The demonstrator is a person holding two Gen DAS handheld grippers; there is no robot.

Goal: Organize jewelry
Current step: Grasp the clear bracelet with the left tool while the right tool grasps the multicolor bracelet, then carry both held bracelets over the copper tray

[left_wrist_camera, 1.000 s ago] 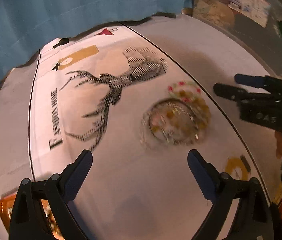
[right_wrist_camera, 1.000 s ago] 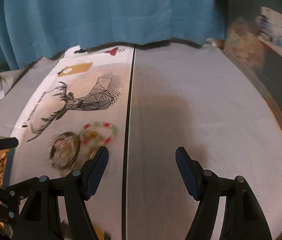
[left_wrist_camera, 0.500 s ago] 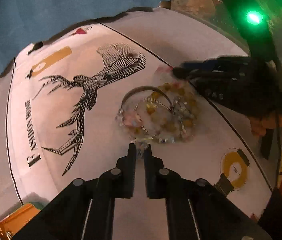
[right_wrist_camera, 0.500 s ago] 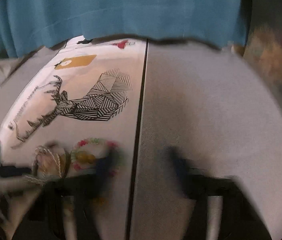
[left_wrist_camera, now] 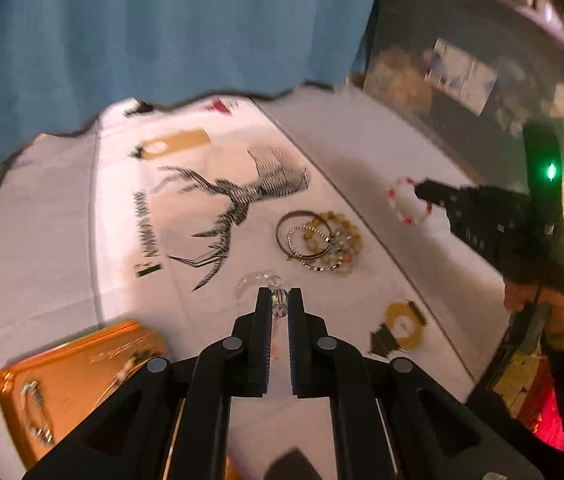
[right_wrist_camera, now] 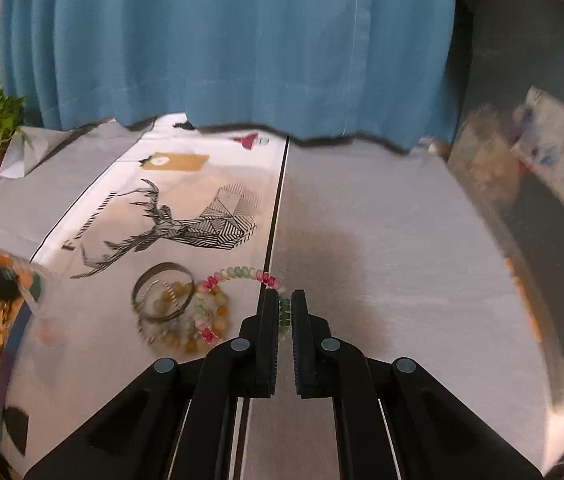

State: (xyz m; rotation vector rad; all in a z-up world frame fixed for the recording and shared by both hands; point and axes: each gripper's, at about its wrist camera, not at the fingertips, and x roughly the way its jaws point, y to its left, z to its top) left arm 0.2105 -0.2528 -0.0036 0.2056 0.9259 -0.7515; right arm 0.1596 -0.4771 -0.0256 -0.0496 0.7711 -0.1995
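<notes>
My left hand-held gripper [left_wrist_camera: 279, 300] is pinched narrow on a clear glass-bead bracelet [left_wrist_camera: 259, 282], lifted just off the white deer-print cloth on the table [left_wrist_camera: 366, 140]. My right hand-held gripper [right_wrist_camera: 284, 305] is clamped on the pink, white and green beaded bracelet [right_wrist_camera: 241, 273] – its loop trails ahead-left of the tips. Remaining pile of metal bangles and amber-bead bracelets [left_wrist_camera: 320, 244] sits ahead of the left tips; orange tin box [left_wrist_camera: 77, 376] low-left.

I see black lettering on the tablecloth [left_wrist_camera: 145, 236] beside the deer print [left_wrist_camera: 237, 200], too blurred to read.
</notes>
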